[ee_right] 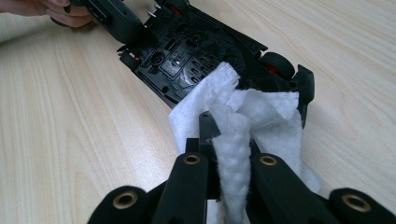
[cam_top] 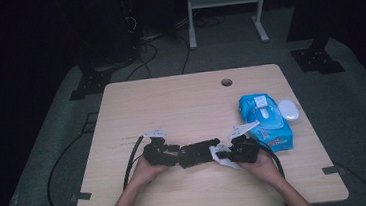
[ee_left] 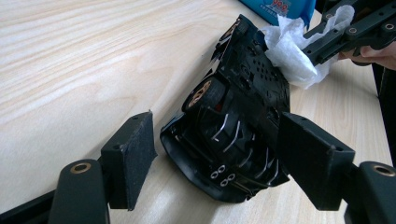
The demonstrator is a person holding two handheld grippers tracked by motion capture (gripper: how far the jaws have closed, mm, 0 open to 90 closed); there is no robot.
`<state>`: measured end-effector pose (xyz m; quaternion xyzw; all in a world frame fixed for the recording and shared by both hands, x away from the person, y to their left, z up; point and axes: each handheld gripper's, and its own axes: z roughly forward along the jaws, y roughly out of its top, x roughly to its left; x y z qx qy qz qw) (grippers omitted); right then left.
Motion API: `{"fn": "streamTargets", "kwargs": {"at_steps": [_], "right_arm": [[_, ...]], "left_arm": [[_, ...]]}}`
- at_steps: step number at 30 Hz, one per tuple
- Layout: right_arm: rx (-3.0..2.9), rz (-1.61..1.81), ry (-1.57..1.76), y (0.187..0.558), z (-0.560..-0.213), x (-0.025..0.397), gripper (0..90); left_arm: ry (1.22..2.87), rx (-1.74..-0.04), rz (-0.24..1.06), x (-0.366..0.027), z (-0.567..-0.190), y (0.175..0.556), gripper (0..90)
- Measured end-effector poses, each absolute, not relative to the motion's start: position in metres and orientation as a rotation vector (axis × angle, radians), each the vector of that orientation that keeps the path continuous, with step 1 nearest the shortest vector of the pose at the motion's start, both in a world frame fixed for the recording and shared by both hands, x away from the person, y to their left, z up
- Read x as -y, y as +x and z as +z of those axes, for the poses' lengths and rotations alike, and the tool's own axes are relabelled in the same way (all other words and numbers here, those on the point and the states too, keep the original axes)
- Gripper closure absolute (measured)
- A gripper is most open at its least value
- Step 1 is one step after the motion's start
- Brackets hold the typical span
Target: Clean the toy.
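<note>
Looking along our right tongs (ee_right: 227, 135) we see them pinching a white wipe (ee_right: 243, 116) against the toy car (ee_right: 196, 56); our left tongs (ee_left: 219, 154) stand spread around its tail.

The blue wipes pack (ee_left: 287, 8) bears red print, cut off and too blurred to read.

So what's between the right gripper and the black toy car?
A white crumpled wipe, pinched in the right gripper, presses on the black toy car's underside, seen in the right gripper view.

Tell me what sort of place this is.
Probably a lab or recording room: a bare wooden table on grey carpet, cables trailing across the floor, and a white equipment stand against dark surroundings.
</note>
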<state>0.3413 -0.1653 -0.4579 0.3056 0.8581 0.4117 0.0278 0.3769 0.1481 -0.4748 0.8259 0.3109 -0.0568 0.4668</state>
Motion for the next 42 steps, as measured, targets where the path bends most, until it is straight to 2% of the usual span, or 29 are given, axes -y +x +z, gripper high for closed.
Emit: {"fn": "streamTargets", "kwargs": {"at_steps": [4, 6, 12, 18, 22, 34, 35, 36, 37, 39, 42], "right_arm": [[-2.641, 1.284, 0.952, 0.341, -0.460, 0.166, 87.8], [-2.632, 1.299, 0.957, 0.341, -0.462, 0.167, 88.1], [-2.617, 1.289, 0.951, 0.338, -0.462, 0.166, 88.3], [-2.609, 1.282, 0.932, 0.335, -0.462, 0.166, 88.2], [-2.602, 1.253, 0.912, 0.331, -0.462, 0.164, 88.3], [-2.559, 1.177, 0.883, 0.325, -0.461, 0.158, 88.3], [-2.556, 1.168, 0.881, 0.325, -0.461, 0.157, 88.3], [-2.553, 1.155, 0.879, 0.325, -0.462, 0.157, 88.4], [-2.556, 1.142, 0.882, 0.325, -0.463, 0.157, 88.3], [-2.569, 1.131, 0.881, 0.325, -0.466, 0.155, 88.3], [-2.577, 1.121, 0.868, 0.324, -0.466, 0.151, 88.3]], "left_arm": [[2.028, -0.762, -0.200, -0.145, -0.476, 0.381, 29.0], [2.020, -0.773, -0.260, -0.143, -0.482, 0.383, 26.7], [2.053, -0.750, -0.249, -0.142, -0.479, 0.381, 27.3], [2.088, -0.699, -0.167, -0.139, -0.474, 0.375, 27.6], [2.126, -0.639, -0.043, -0.134, -0.468, 0.365, 27.7], [2.165, -0.505, 0.215, -0.129, -0.460, 0.344, 28.6], [2.126, -0.506, 0.213, -0.132, -0.458, 0.343, 31.3], [2.083, -0.502, 0.202, -0.136, -0.456, 0.343, 41.1], [2.078, -0.497, 0.206, -0.138, -0.454, 0.343, 46.2], [2.112, -0.489, 0.250, -0.136, -0.454, 0.342, 45.3], [2.103, -0.491, 0.248, -0.136, -0.455, 0.342, 43.9]]}}
